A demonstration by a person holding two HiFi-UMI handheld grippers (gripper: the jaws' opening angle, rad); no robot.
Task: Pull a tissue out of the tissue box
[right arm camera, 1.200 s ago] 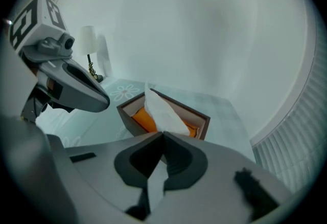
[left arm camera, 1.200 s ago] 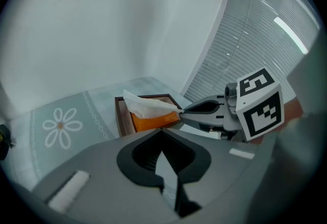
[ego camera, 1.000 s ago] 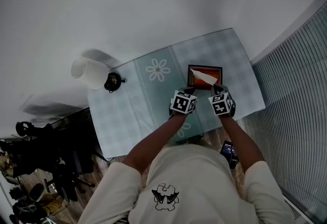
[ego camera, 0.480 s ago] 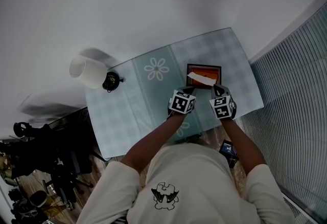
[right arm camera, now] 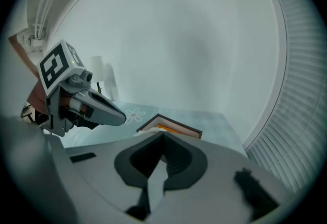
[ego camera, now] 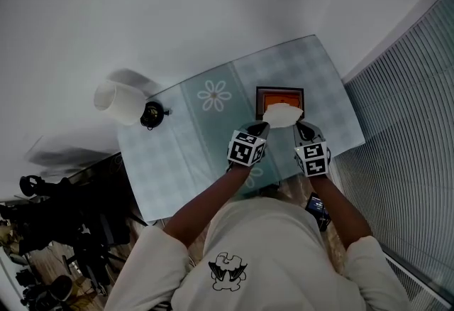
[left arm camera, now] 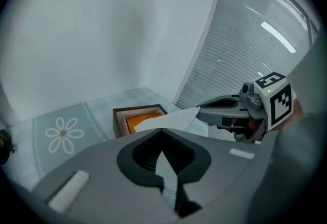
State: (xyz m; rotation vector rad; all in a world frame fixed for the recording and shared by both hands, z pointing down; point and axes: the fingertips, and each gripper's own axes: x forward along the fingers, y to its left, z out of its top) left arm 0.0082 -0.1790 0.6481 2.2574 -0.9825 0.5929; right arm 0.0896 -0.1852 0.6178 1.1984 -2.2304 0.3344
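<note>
Left tongs (ego camera: 260, 129) and right tongs (ego camera: 303, 130) were both clamped on the tissue (ego camera: 282, 115), 1 at each end. Tissue spread between the 2, above the open tissue box (ego camera: 280, 89) on the tabletop (ego camera: 198, 140).

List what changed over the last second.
The left gripper and the right gripper both rose and drew back toward the person. They lifted the tissue up off the tissue box, so more of the box's orange inside now shows. Each gripper stays shut on the tissue's near edge. The box, the lamp and the table kept their places.
</note>
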